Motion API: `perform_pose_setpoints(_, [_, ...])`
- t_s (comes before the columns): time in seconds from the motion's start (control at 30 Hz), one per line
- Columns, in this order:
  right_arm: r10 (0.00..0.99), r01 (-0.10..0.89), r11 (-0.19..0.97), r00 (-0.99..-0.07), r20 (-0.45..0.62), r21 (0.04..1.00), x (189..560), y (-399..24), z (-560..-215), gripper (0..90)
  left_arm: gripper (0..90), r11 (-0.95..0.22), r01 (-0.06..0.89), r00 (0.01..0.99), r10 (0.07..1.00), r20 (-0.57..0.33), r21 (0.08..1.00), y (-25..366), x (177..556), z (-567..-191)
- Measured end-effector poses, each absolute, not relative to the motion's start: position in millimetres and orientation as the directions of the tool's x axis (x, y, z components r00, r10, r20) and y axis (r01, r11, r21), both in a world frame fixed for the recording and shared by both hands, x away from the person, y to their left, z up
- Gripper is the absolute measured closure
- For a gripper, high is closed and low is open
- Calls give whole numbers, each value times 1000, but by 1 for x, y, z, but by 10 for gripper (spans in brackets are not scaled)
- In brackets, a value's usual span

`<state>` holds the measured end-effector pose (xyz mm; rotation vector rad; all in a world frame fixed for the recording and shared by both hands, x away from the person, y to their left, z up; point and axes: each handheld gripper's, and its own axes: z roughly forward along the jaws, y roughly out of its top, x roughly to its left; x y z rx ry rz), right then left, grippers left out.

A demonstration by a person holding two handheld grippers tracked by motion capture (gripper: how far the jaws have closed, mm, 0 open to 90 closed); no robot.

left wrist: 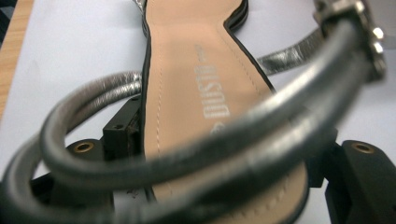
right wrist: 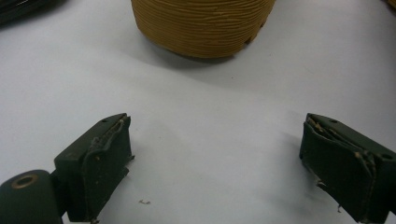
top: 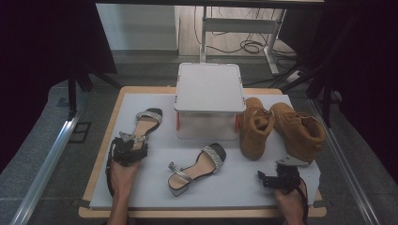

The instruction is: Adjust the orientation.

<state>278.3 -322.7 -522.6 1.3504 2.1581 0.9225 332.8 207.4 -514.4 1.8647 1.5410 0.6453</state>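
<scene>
We straddle the sandal's [left wrist: 196, 93] stiff heel with the left gripper [top: 127, 151], fingers released (light shoe, floppy straps). Right gripper [right wrist: 215, 154] at five o'clock gapes empty.

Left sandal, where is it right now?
High view: the left sandal lies at the mat's left side, left of the white box, its heel between the left hand-held gripper jaws.

both forearms are reaching in from the near edge. the left gripper [top: 127, 149] is holding its jaws parted; the right gripper [top: 277, 179] is resting with jaws wide apart.
</scene>
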Motion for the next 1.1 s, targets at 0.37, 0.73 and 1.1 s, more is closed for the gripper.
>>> perform_pose_setpoints(0.37, [901, 615, 304, -433, -11, 728, 278, -323, -523, 91, 345, -101, 720, 162, 986, -25, 686, 204, 348, -513])
perform_pose_setpoints(0.73, [901, 615, 304, -433, -11, 728, 278, -323, -523, 91, 375, -52, 749, 147, 985, -89, 661, 209, 356, -510])
perform_pose_setpoints(1.1, [901, 615, 304, -433, -11, 728, 278, -323, -523, 91, 384, -70, 715, 178, 980, -84, 696, 213, 351, -512])
